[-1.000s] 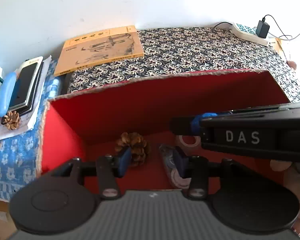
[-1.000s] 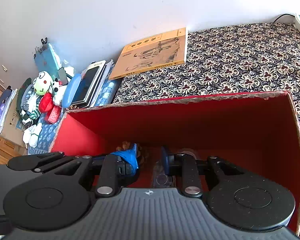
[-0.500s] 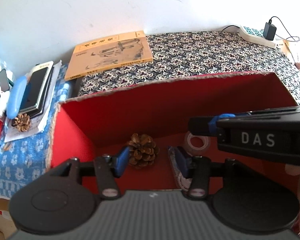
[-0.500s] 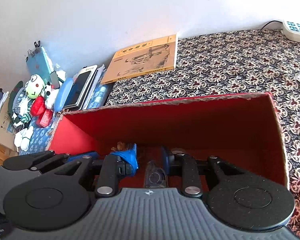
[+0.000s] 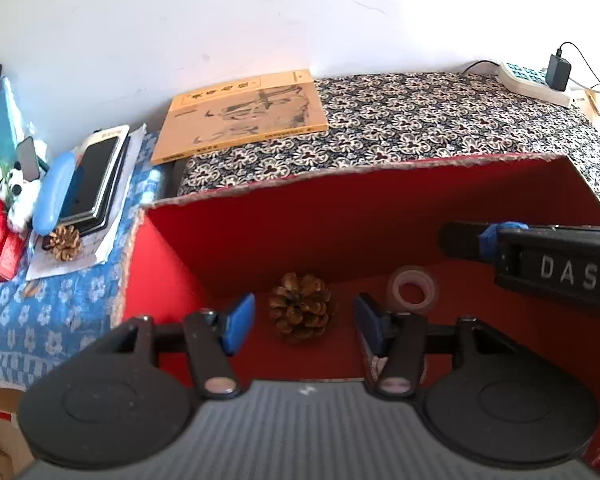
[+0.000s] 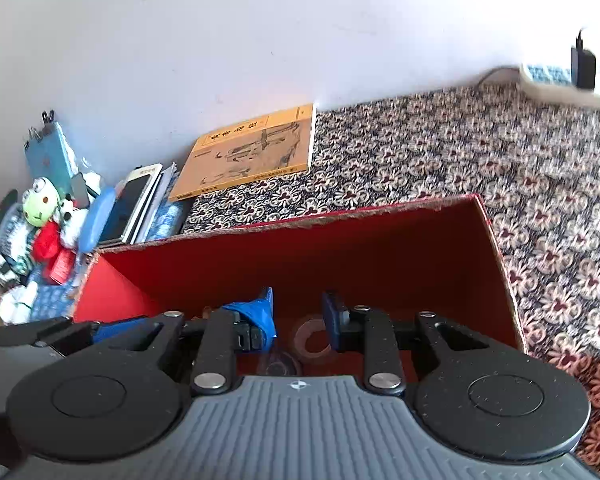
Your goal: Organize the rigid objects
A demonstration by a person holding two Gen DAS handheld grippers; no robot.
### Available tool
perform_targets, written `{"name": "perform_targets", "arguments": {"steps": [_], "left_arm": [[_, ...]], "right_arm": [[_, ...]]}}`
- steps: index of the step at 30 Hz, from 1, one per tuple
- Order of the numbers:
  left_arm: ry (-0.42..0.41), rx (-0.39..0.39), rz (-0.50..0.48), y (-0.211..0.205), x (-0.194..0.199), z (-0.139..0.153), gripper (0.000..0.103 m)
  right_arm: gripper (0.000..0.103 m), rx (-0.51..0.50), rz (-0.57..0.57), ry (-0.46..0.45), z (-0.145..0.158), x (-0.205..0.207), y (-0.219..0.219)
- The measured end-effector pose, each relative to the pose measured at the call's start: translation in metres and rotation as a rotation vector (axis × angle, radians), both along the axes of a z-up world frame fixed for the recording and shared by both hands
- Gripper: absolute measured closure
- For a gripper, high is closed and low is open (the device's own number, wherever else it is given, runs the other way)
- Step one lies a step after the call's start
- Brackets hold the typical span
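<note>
Red cardboard forms the box set on the patterned cloth, and both grippers are pointed down into it. The left gripper is held with its jaws well apart, just having been opening; the pine cone is seen on the box floor in the gap, untouched by either blue pad. A tape roll lies just beside the cone. The right gripper is held only slightly parted, nothing gripped. A second pine cone is left outside on the papers.
</note>
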State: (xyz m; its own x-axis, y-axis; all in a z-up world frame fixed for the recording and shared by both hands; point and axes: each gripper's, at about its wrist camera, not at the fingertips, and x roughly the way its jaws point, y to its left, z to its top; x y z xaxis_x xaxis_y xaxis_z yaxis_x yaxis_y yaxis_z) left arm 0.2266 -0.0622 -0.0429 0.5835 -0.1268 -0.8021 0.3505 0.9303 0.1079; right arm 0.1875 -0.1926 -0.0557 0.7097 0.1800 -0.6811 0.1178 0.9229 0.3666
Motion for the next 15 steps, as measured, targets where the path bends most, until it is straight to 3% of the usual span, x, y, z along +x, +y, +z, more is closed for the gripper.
{"name": "perform_targets", "arguments": {"steps": [15], "left_arm": [[-0.023,0.027,0.042,0.0004,-0.0029,0.0002,0.045]], "right_arm": [[0.093,-0.047,-0.055,0.014,-0.001,-0.0016,-0.0007]]}}
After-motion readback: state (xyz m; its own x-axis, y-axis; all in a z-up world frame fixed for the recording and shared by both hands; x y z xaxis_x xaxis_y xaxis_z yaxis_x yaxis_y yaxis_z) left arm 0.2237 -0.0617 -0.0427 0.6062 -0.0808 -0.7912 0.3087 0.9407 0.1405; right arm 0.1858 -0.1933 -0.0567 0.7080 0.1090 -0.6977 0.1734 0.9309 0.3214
